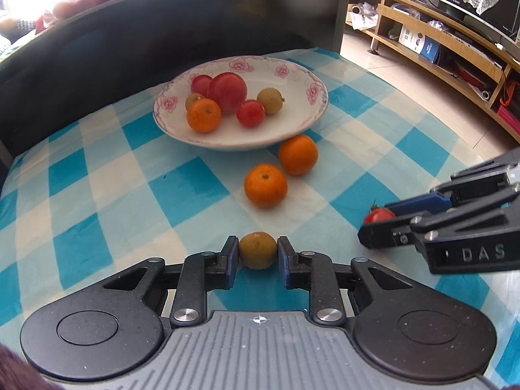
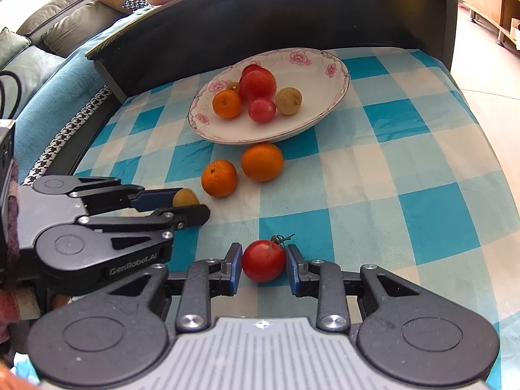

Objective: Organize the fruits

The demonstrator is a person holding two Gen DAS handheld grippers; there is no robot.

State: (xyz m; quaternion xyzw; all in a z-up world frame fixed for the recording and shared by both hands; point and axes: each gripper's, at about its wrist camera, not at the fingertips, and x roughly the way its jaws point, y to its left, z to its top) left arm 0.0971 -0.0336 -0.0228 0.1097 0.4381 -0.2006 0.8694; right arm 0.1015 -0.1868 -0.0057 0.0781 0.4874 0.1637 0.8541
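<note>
From the left wrist view, the left hand-held gripper (image 1: 257,250) has its blue pads pressed on both sides of a small brownish-green fruit (image 1: 257,249) that sits on the checked blue cloth (image 1: 97,195) of the worktop. Beyond it two oranges (image 1: 266,184) lie side by side, the farther one just beside the flowered dish (image 1: 292,123), which holds tomatoes, an orange and more brownish fruits.

From the right wrist view, the right hand-held gripper (image 2: 264,261) is closed on a red tomato (image 2: 263,261) with a green stem, low over the cloth. The left one reaches in from the left edge, clamping its fruit.
</note>
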